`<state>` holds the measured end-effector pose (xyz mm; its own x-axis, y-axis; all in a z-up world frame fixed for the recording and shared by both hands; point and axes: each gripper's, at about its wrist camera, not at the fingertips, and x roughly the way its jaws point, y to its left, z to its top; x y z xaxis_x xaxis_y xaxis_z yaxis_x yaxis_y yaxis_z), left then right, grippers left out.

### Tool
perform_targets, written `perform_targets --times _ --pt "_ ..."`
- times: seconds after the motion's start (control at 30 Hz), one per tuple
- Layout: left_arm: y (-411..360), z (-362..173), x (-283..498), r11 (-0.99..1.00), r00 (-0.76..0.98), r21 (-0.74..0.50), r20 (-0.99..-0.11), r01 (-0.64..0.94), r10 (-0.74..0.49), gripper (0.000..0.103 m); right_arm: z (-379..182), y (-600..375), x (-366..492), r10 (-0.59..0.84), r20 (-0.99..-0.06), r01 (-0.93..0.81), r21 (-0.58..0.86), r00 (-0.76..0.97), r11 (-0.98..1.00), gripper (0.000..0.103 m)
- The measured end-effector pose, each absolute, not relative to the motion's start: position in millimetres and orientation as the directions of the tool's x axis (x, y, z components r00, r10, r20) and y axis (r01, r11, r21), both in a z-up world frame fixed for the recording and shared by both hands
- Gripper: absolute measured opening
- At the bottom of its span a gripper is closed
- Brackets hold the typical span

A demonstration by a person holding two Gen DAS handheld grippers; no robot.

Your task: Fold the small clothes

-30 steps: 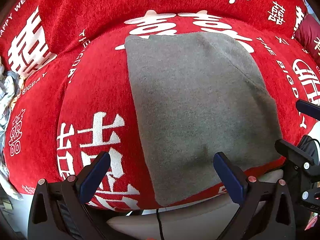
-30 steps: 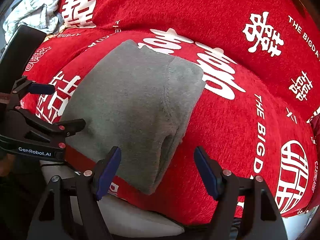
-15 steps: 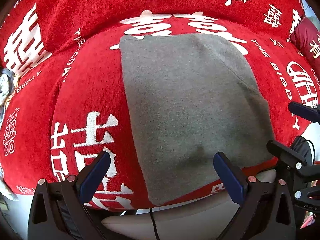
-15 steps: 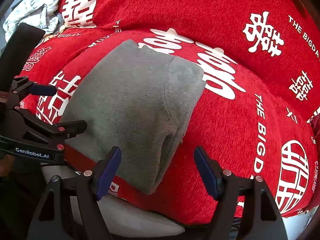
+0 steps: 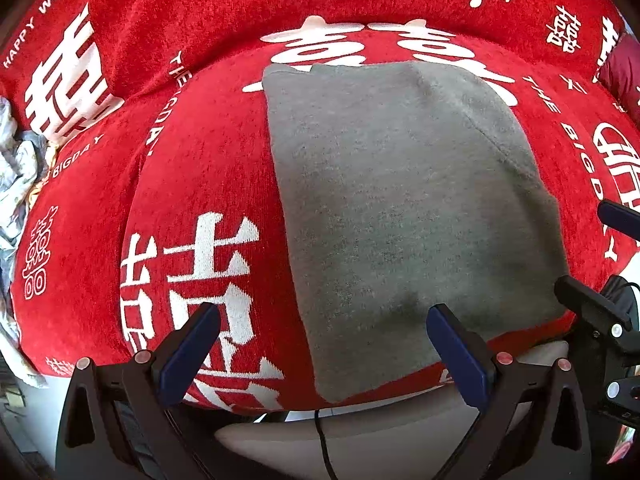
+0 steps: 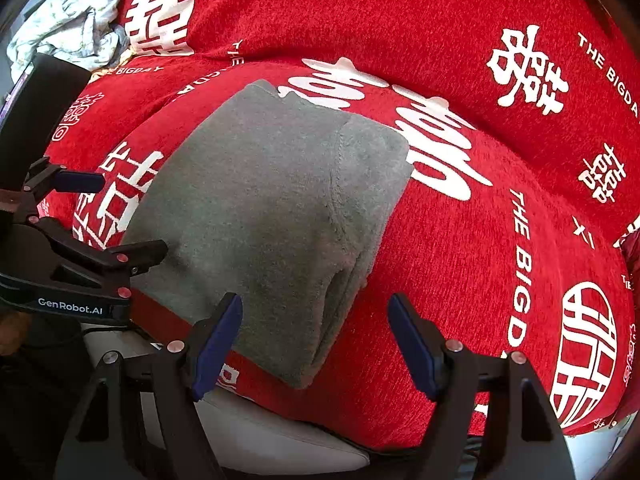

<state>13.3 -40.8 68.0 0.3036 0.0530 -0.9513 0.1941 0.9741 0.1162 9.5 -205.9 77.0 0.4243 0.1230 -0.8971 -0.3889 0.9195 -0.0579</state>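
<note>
Grey folded garment (image 5: 400, 208) unmoved on red cover (image 5: 200, 140); both jaws stay wide.

Grey garment (image 6: 272, 216): folded to a thick pad, centre of view, lying on red cover; layered folded edges face 5 o'clock; its near corner overhangs the cushion front.
Red cover (image 6: 460, 264): plush, white characters and "THE BIGDAY" lettering, draped over seat and backrest.
Right gripper (image 6: 316, 344): at 6 o'clock, blue-padded jaws spread wide with nothing between them, poised above the garment's near corner.
Left gripper (image 6: 100, 216): at 9 o'clock, black, labelled "GenRobot.AI", jaws apart, beside the garment's left edge.
Pale crumpled cloth (image 6: 68, 28): at 10 o'clock, past the cover's end.
</note>
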Motion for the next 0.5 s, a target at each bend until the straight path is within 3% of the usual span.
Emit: perform_targets --times 0.5 --pt "-30.8 65.9 10.8 0.983 0.294 0.032 -0.956 0.180 -0.023 0.103 75.7 -204.6 3.1 0.122 -0.900 -0.408 -0.065 0.418 0.911 0.078"
